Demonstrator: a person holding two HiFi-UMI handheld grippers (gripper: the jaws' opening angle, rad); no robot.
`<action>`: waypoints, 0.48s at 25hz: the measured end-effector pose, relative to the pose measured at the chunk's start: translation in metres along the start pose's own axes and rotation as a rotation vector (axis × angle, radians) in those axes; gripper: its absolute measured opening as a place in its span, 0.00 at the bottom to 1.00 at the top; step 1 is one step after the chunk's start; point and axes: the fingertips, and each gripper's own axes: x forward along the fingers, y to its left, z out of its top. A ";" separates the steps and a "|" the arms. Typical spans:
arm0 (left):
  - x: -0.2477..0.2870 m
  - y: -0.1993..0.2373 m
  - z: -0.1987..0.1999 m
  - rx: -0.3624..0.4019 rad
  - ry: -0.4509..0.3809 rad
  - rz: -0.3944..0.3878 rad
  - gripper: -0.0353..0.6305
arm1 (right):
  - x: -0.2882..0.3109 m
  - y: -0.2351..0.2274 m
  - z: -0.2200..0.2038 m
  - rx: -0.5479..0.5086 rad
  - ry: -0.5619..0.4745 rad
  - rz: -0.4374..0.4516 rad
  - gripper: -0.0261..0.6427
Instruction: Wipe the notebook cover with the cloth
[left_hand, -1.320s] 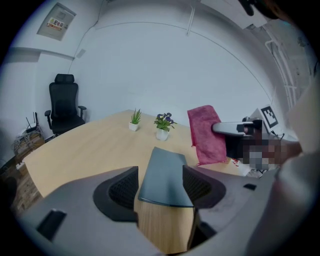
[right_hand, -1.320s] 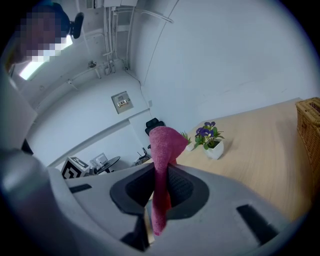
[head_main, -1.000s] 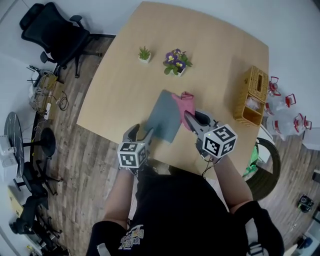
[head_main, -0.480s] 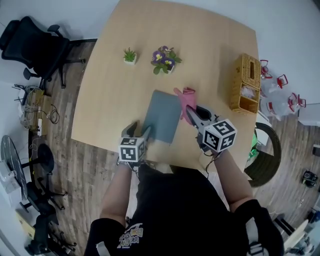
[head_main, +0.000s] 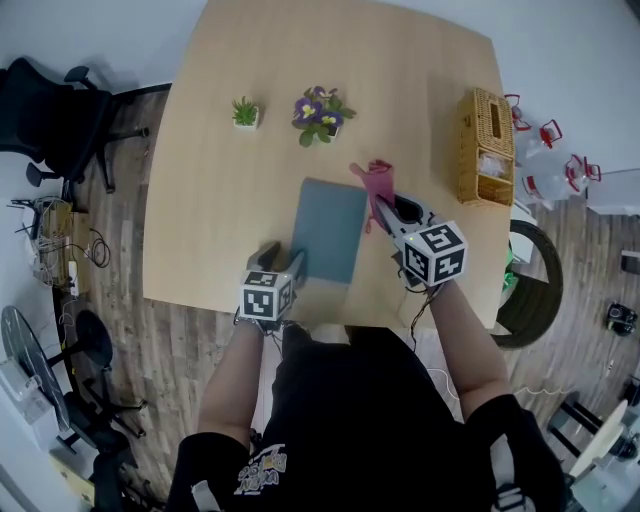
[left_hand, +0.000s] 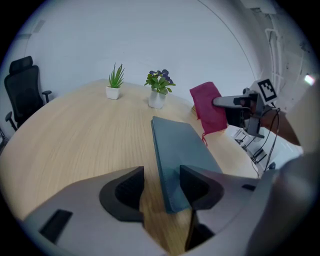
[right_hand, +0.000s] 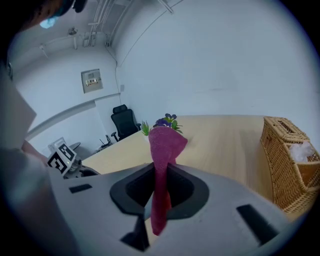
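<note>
closing round the notebook (head_main: 328, 230) corner, left gripper (left_hand: 161, 182) fingers are apart; right gripper (right_hand: 159, 186) fingers clamp the cloth (right_hand: 164, 142).

an office or meeting room. a big pale wood table (head_main: 420, 90) stands on a plank floor (head_main: 130, 330) with plain white walls (right_hand: 225, 60) around it. a black swivel chair (head_main: 45, 105) sits pushed back from the table. loose cables (head_main: 55, 240) lie by the wall. a small plant (head_main: 245, 112), a flower pot (head_main: 320, 108) and a wicker basket (head_main: 485, 145) dress the table. the right gripper view shows a wall panel (right_hand: 92, 80) and bare ceiling pipes (right_hand: 100, 15).
</note>
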 end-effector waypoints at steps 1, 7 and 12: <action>0.000 0.000 0.000 0.001 -0.003 -0.008 0.38 | 0.003 -0.002 -0.003 -0.011 0.014 -0.013 0.12; -0.001 0.004 0.000 -0.010 -0.040 -0.029 0.34 | 0.031 -0.014 -0.026 -0.095 0.115 -0.075 0.12; -0.001 0.003 0.000 -0.002 -0.050 -0.033 0.34 | 0.049 -0.016 -0.046 -0.144 0.191 -0.098 0.12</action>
